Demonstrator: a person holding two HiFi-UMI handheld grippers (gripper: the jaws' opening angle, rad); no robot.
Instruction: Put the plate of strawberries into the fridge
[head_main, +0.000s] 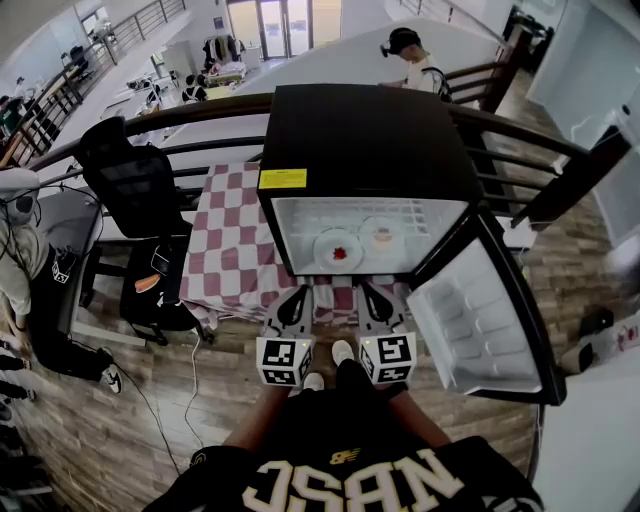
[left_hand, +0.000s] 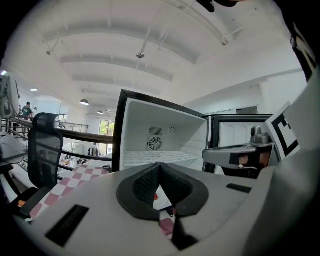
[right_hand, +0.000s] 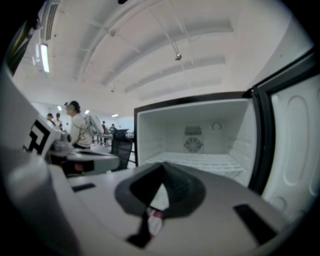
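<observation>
Left gripper & right gripper both closed tight, empty; round white plate of strawberries already in black fridge at 12 o'clock, so prob. nudge open white-lined door at 3 o'clock shut slowly.

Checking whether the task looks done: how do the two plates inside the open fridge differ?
The left plate carries something bright red; the right plate holds something paler. The left plate looks larger and sits nearer the open front; the right plate sits further back. Both are white, round and lie flat on the fridge shelf.
</observation>
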